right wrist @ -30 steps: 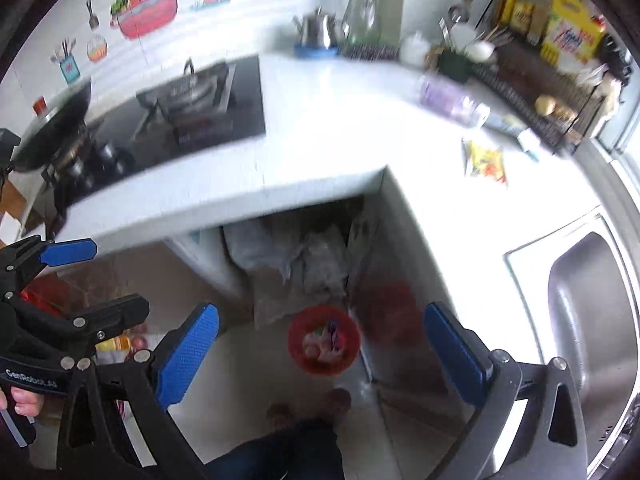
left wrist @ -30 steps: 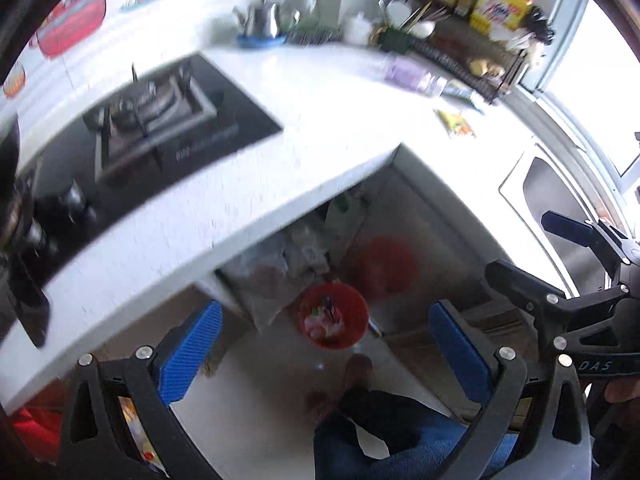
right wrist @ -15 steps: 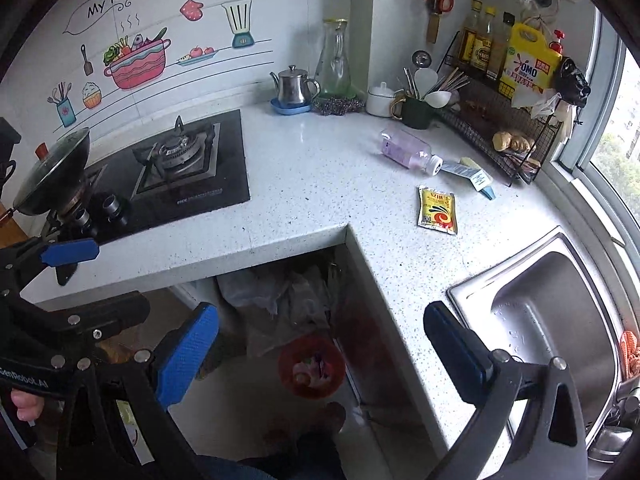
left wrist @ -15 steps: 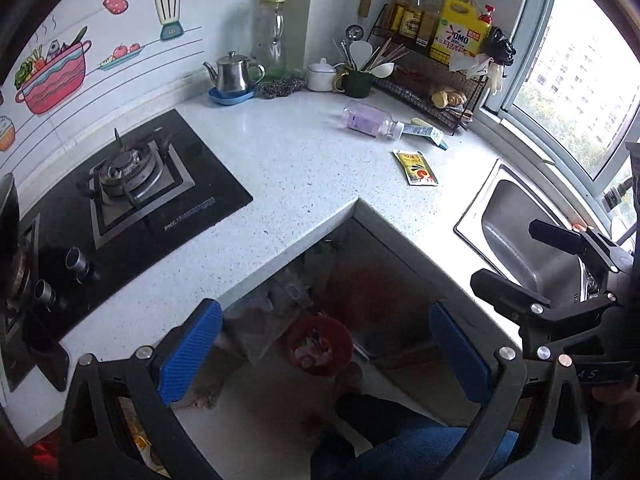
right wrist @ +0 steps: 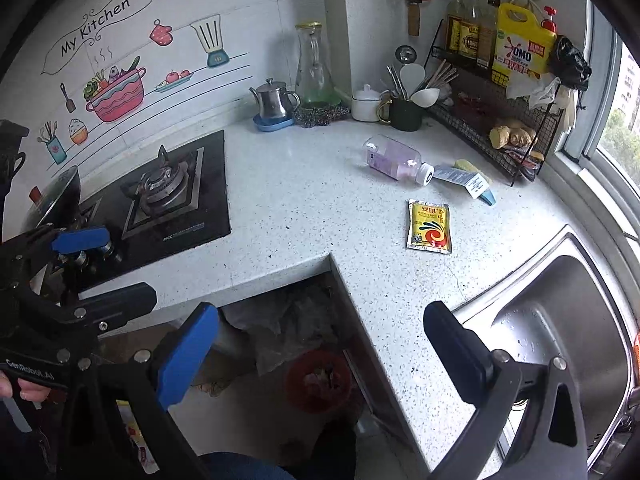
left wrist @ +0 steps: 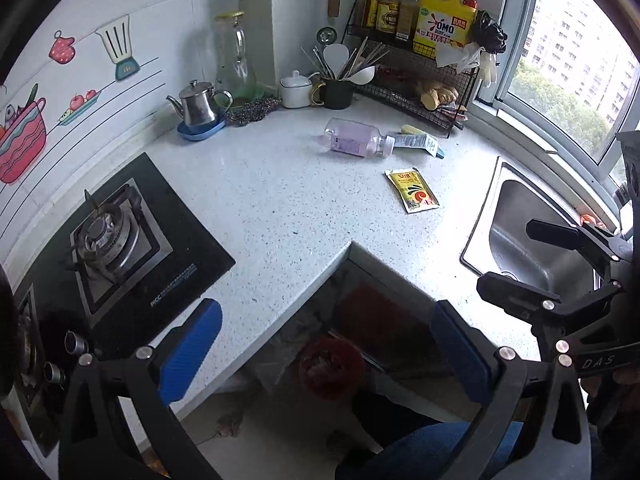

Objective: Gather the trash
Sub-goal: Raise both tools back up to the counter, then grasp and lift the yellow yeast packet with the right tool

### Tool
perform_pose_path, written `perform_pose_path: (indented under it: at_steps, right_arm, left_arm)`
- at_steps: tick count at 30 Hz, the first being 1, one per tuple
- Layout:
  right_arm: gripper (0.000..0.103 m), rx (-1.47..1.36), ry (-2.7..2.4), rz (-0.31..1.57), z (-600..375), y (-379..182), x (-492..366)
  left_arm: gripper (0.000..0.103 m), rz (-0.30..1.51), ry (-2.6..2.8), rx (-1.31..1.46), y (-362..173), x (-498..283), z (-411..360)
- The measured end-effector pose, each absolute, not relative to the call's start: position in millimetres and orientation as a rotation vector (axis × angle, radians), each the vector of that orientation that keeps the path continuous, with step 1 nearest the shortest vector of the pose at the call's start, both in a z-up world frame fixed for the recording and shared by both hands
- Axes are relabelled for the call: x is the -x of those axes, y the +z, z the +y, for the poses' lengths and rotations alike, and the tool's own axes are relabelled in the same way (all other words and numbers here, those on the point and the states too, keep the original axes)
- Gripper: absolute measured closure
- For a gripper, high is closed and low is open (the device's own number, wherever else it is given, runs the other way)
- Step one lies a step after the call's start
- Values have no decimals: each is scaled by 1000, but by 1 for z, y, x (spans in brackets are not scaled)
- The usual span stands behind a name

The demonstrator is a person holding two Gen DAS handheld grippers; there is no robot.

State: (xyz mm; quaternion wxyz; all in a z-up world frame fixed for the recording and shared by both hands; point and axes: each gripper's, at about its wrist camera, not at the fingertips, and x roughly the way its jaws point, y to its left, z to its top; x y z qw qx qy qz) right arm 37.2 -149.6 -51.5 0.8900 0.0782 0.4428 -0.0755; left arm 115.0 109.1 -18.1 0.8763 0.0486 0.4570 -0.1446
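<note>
Evidently pre-reach: left gripper (left wrist: pixel 326 352) and right gripper (right wrist: pixel 320 350) gape empty; yellow foil sachet (right wrist: pixel 429 227) lies near the speckled white countertop (right wrist: pixel 320 208)'s inner corner.

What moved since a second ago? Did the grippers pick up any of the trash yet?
Only the grippers moved: both lifted and tipped up, so the views swing from the red bin on the floor toward the countertop. Nothing was picked up. The left gripper and right gripper are open and empty as before. The purple bottle, the tube and the yellow sachet lie where they were.
</note>
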Motion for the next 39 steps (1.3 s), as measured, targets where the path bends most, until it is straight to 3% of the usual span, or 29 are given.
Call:
perform_pose_path:
  at_steps: [14,31,39]
  right_arm:
    - [1,-221,-176,1031,-239,-81,-113]
    - [1,-278,-138,1260,-322,-160,-183]
    - [18,-223,-117,1330,-318,-187,-192]
  left_arm:
    - [0,1072,-279,-57,-46,-237,63]
    - [0,1218,-205,-58,-111,-336,22]
    - [0,1271,-160,-16,-132,-346,26]
